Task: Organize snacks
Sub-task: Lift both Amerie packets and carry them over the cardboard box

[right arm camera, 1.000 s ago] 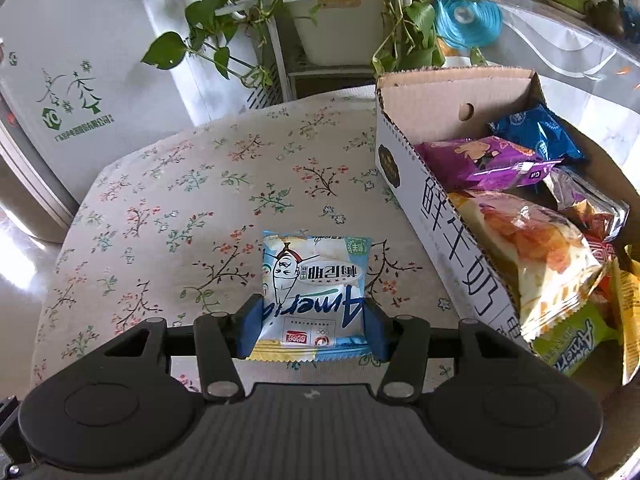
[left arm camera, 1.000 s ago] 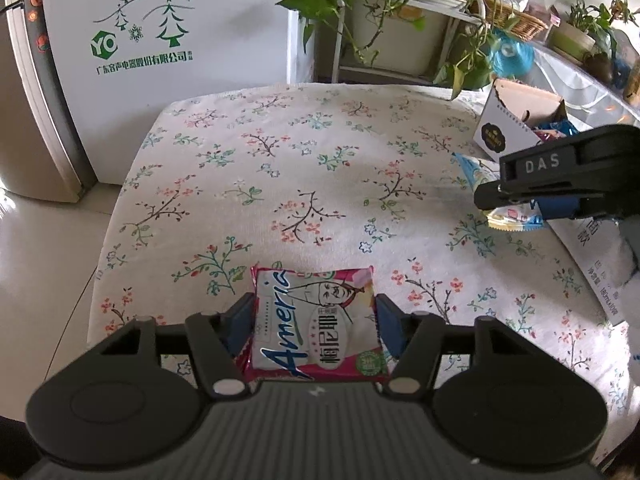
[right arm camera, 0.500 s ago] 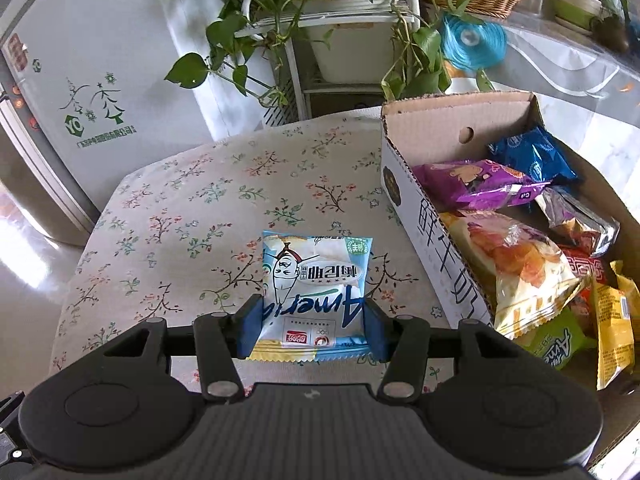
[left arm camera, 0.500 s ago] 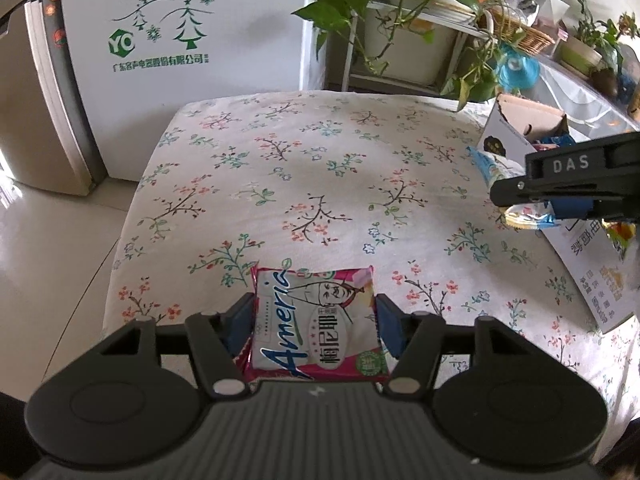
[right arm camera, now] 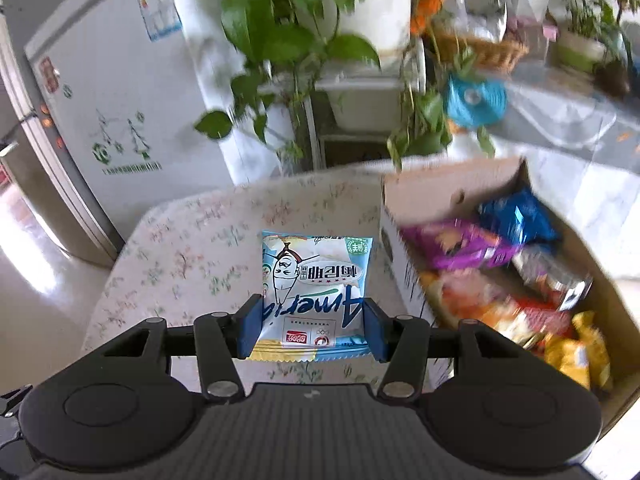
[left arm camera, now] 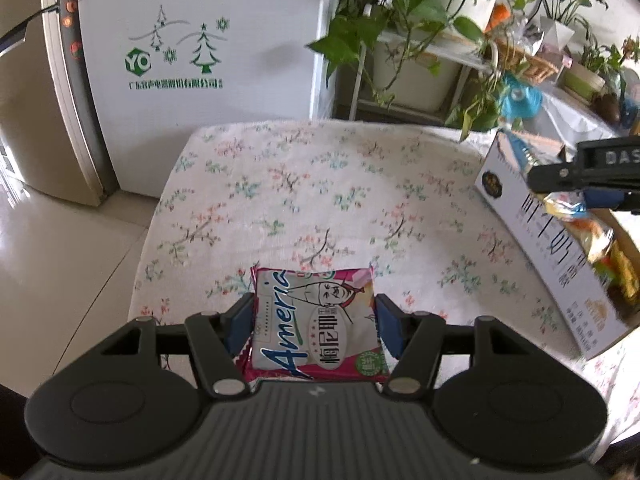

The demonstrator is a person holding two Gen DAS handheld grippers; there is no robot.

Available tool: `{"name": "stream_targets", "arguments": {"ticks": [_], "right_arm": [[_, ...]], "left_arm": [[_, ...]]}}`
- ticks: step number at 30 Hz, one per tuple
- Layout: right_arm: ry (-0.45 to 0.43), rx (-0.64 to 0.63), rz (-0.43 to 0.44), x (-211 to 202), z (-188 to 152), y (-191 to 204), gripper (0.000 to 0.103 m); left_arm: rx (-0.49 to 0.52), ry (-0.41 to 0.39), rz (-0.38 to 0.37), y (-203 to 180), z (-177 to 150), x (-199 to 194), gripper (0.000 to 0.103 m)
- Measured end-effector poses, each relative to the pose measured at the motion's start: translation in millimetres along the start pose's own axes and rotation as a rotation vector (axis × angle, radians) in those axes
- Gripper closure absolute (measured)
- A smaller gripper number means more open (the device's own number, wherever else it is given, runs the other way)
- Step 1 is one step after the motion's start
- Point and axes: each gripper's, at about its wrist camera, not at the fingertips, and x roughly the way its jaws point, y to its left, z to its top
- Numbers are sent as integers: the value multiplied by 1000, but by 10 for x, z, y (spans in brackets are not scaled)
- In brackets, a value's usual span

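Note:
My left gripper (left arm camera: 314,322) is shut on a pink snack packet (left arm camera: 316,324), held above the near end of the flowered tablecloth (left arm camera: 320,200). My right gripper (right arm camera: 312,330) is shut on a light blue snack packet (right arm camera: 314,284), lifted over the cloth just left of the cardboard box (right arm camera: 404,264). The box holds several snack bags, purple (right arm camera: 460,246), blue (right arm camera: 516,216) and yellow (right arm camera: 580,352). In the left wrist view the right gripper (left arm camera: 580,178) shows at the far right, above the box (left arm camera: 532,240).
A white fridge (left arm camera: 192,52) stands beyond the table's far left. A plant stand with trailing green leaves (left arm camera: 408,20) rises behind the table. A wicker basket (right arm camera: 484,48) and a blue round object (right arm camera: 476,98) sit on a glass surface behind the box. Tiled floor (left arm camera: 60,264) lies left.
Both grippers have risen with their packets, so the table looks farther away. The right gripper has shifted right, now over the box in the left wrist view.

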Motion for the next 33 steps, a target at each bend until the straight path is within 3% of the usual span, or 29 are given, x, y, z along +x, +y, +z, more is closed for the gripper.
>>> {"name": "stream_targets", "arguments": {"ticks": [7,16,23,33], "right_arm": [[-73,-29,31,-323,155,-158,44],[-113,-18,5,-529,235,-427,44],[-142,42,-27,-684,294,-791,44],[-145,190,-61,-716,281,-1264,52]], "left_arm": [[-17,-17,-27,-88,128,-113,41],[-29,-36,-82,-298,352,-207,41],[-7,-56,-150,-724,583,-192,41],[47,-47,-242,-1487,744,-47,41]]}}
